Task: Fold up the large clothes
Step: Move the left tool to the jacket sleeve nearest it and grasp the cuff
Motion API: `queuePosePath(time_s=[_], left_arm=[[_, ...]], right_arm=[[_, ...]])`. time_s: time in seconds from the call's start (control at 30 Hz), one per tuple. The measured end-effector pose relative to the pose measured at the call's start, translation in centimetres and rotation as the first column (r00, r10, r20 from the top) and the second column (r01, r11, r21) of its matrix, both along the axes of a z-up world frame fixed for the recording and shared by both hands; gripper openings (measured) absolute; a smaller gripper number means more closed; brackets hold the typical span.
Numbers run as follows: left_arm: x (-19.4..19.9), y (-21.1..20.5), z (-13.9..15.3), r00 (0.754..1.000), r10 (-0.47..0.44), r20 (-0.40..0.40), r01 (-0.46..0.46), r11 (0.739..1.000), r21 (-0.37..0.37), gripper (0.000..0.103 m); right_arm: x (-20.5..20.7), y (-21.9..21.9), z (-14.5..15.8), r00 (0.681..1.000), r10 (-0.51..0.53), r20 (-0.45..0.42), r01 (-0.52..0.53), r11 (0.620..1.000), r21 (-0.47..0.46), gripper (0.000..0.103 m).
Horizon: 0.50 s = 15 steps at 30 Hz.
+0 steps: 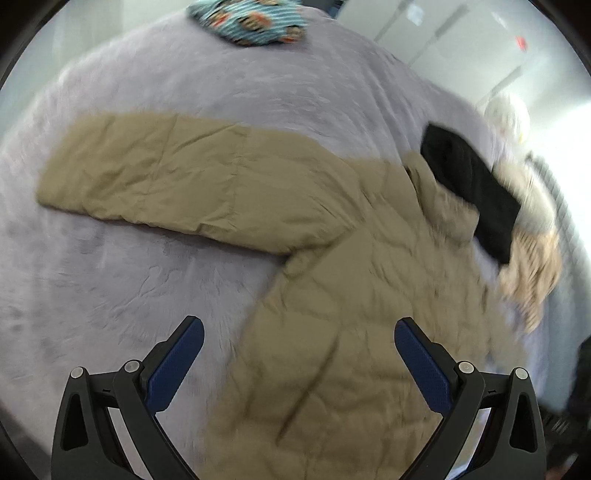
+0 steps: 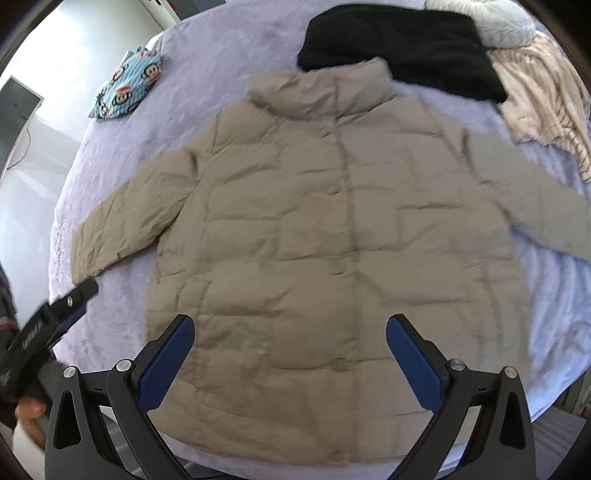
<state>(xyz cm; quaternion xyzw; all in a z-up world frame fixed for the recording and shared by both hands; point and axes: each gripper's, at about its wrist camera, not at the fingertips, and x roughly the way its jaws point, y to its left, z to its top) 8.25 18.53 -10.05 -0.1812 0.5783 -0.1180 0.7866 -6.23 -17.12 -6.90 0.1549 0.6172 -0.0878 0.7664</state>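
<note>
A tan quilted jacket (image 2: 314, 240) lies flat and face up on the lavender bed cover (image 2: 207, 55), buttoned, collar at the far side, both sleeves spread out. In the left wrist view the jacket (image 1: 332, 295) shows its left sleeve (image 1: 147, 173) stretched out to the left. My left gripper (image 1: 299, 354) is open and empty, above the jacket's lower left side. My right gripper (image 2: 290, 350) is open and empty, above the jacket's lower hem. The left gripper also shows in the right wrist view (image 2: 62, 314), near the left sleeve's cuff.
A black garment (image 2: 406, 48) lies behind the collar. A beige striped garment (image 2: 543, 96) and a white fluffy one (image 2: 491, 18) lie at the far right. A blue monkey-print cloth (image 2: 125, 85) lies at the far left. The bed's edge runs close below the hem.
</note>
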Motion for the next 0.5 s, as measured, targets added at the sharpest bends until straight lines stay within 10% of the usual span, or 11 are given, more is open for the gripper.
queuePosePath(time_s=[0.2,0.5], left_arm=[[5.3,8.6,-7.7,0.972,0.213,-0.094,-0.229,0.952,-0.204,0.103],[10.5,12.2,-12.4,0.939,0.327,-0.108,-0.344,0.902,-0.259,0.103]], right_arm=[[1.6,4.3,-3.4,0.999,0.032,-0.040,-0.031,0.999,0.025,0.103],[3.8,6.9,-5.8,0.997,0.040,-0.064,-0.037,0.999,0.037,0.103]])
